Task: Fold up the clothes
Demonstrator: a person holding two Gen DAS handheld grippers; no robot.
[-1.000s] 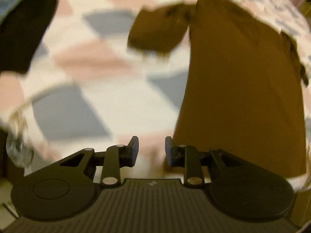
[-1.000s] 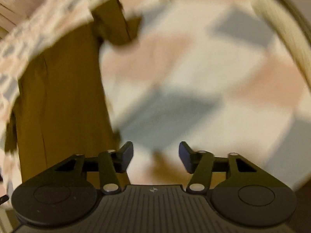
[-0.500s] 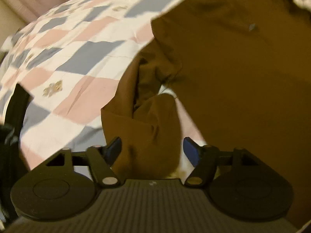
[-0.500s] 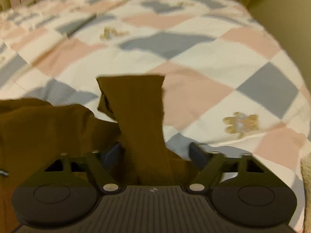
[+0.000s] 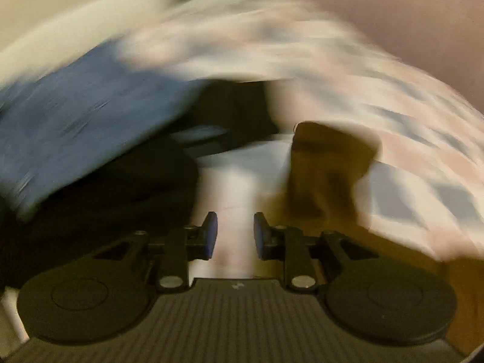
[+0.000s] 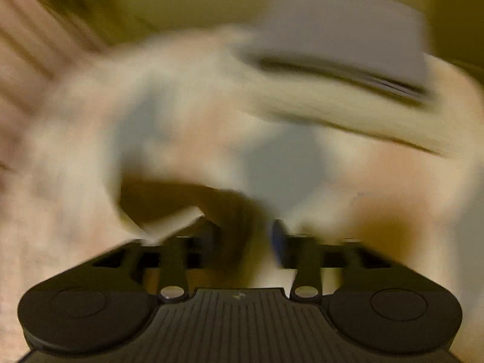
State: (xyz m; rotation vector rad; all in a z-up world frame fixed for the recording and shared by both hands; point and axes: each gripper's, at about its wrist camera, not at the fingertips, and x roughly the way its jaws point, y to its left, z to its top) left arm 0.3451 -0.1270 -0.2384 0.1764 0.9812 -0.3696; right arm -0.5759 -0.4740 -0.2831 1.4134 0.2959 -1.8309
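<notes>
— On the checked bedspread (image 5: 402, 139), ahead and to the right of the left gripper (image 5: 233, 233), a brown garment (image 5: 326, 163) is seen, heavily blurred. The jaws are held a little apart, with nothing between them.

— And to the left?

— A blue cloth (image 5: 75, 127) and a dark shape are made out, no more.

— The right gripper (image 6: 245, 239)?

— Brown fabric is seen at its fingers, over the pink and grey squares. Whether it is clamped cannot be told through the blur.
</notes>
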